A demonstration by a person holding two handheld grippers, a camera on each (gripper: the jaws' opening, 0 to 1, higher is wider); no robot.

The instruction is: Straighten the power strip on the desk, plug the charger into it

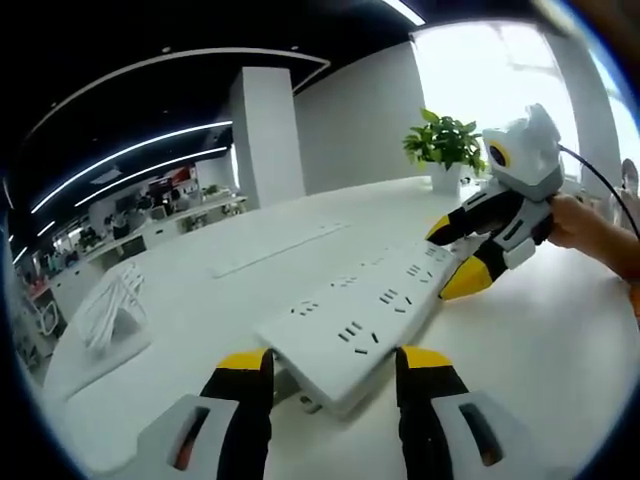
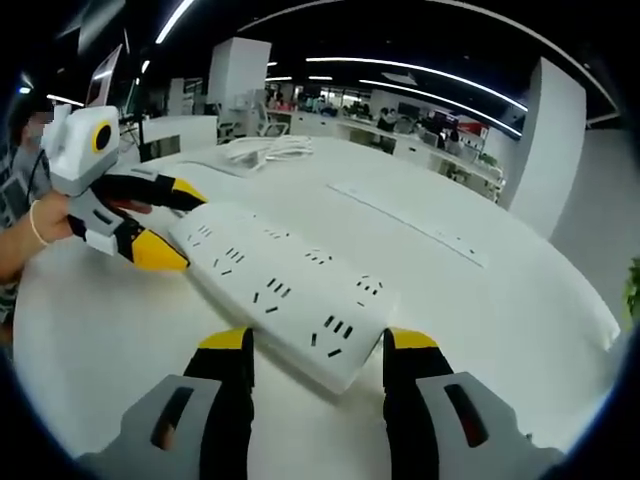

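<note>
A long white power strip (image 1: pixel 370 300) (image 2: pixel 280 280) lies across the white desk (image 1: pixel 560 340) (image 2: pixel 100 340). My left gripper (image 1: pixel 335 365) (image 2: pixel 190 230) has its yellow-tipped jaws on both sides of one end of the strip. At the other end, my right gripper (image 2: pixel 318 345) (image 1: pixel 445 262) clasps the strip the same way. Both pairs of jaws press against the strip's long edges. A coiled white charger cable (image 1: pixel 110 300) (image 2: pixel 265 150) rests on the desk beyond the left gripper's end.
A potted plant (image 1: pixel 445 145) stands near the desk's edge behind the right gripper. A flat cable-cover panel (image 1: pixel 280 245) (image 2: pixel 410 215) is set into the desk beside the strip. A person's hand (image 1: pixel 590 225) (image 2: pixel 30 235) holds each gripper. Office desks fill the background.
</note>
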